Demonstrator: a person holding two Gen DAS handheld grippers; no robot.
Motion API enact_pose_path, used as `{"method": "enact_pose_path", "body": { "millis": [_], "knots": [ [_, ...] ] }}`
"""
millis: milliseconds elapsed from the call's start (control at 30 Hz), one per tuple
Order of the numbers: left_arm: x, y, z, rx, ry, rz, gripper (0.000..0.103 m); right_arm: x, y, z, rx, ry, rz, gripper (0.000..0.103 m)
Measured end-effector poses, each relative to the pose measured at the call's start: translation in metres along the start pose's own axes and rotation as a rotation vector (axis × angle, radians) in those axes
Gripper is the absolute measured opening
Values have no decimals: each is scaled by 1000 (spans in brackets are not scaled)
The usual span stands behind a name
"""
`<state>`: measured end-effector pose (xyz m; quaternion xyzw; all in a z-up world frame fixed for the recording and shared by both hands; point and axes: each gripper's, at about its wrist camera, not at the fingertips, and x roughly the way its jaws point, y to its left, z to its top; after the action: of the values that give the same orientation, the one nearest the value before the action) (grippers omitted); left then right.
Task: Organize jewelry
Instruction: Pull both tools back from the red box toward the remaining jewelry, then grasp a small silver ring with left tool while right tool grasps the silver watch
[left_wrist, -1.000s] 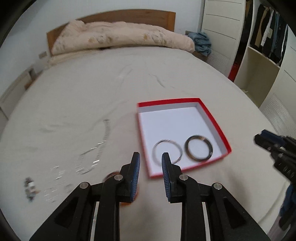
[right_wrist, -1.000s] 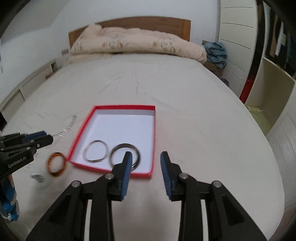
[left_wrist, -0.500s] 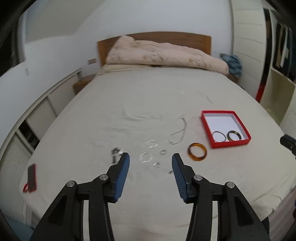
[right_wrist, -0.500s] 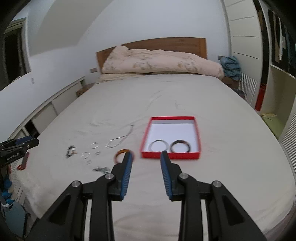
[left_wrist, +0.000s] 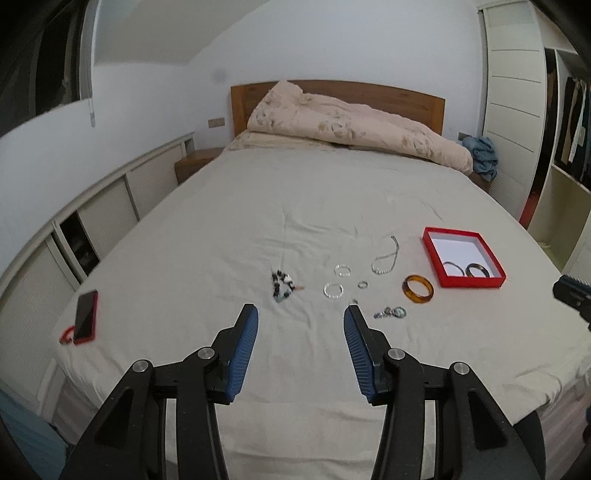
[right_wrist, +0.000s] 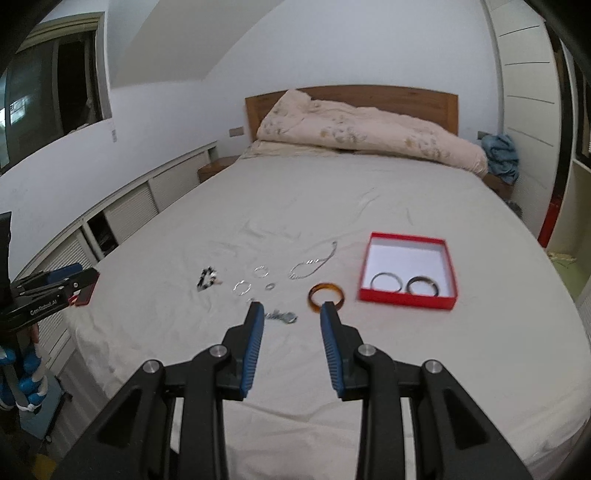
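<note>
Both claws hang above the near edge of the bed (left_wrist: 258, 206), empty: the left claw (left_wrist: 300, 317) spread wide, the right claw (right_wrist: 291, 314) spread less. The red box (right_wrist: 406, 297) holds two bangles side by side. An amber bangle (right_wrist: 327, 293) lies just left of it, with a chain (left_wrist: 386, 258), small rings (left_wrist: 333, 290) and beads (left_wrist: 282, 284) scattered further left.

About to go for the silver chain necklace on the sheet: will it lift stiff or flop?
The chain necklace lies in a loose curve on the bed sheet, so it likely droops from one pinch point. It looks thin, probably light, and may slip through wide jaws. The amber bangle beside it looks rigid.
</note>
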<state>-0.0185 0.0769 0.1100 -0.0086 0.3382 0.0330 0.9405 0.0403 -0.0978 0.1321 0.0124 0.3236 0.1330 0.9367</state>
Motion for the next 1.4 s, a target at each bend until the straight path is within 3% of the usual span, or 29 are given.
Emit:
{"method": "enact_pose_path", "body": {
  "millis": [267, 500, 767, 1100, 1400],
  "knots": [
    [42, 1, -22, -1, 89, -29, 48, 42, 7, -29, 24, 92, 66, 36],
    [118, -9, -40, 3, 212, -86, 48, 112, 5, -46, 21, 206, 123, 37],
    [202, -31, -38, -7, 322, -127, 48, 199, -11, -48, -46, 330, 194, 37],
    [282, -61, -24, -22, 413, -157, 48, 281, -29, -44, -130, 389, 289, 37],
    [318, -71, -21, -33, 435, -118, 45, 318, -27, -47, -222, 386, 355, 37]
  ]
}}
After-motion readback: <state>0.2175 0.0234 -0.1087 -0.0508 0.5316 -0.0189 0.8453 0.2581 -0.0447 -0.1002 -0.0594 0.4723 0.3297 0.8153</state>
